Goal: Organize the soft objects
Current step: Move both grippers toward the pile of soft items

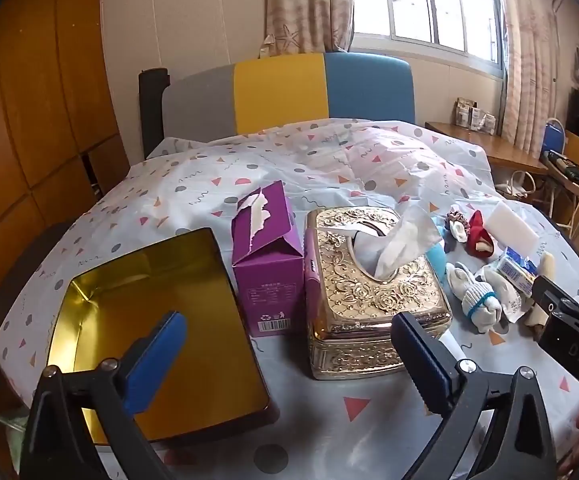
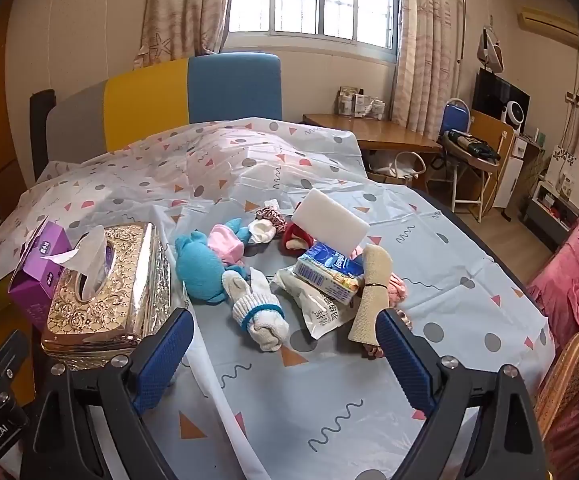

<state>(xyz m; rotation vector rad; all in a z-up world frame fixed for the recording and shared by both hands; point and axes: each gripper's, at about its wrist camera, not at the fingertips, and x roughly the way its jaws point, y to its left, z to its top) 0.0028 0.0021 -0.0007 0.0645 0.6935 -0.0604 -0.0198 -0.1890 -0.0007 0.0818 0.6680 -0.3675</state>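
- Left wrist view: nearest the camera, the left gripper [image 1: 289,354] hangs with its jaws wide apart and nothing between them, above the near edge of the counter [image 1: 329,432].
- Just beyond it, along the counter's left side, stand an empty gold tin [image 1: 161,320], a purple tissue carton [image 1: 267,264] and an ornate gold tissue box [image 1: 373,292], side by side; the tin looks the likeliest place for the soft things.
- Right wrist view: the right gripper [image 2: 285,356] is likewise spread open and empty, hovering short of the pile.
- The soft objects lie heaped mid-counter: a white sock roll [image 2: 261,312] nearest, a blue plush [image 2: 199,264], a white sponge block [image 2: 329,222] and a tissue packet [image 2: 327,270].
- Best to take the sock roll first, pinching across its banded middle, since nothing rests on it.
- A patterned plastic cloth [image 2: 429,240] covers the counter, wrinkled at the far edge; a window [image 2: 313,0], curtains and a desk [image 2: 369,132] lie beyond.
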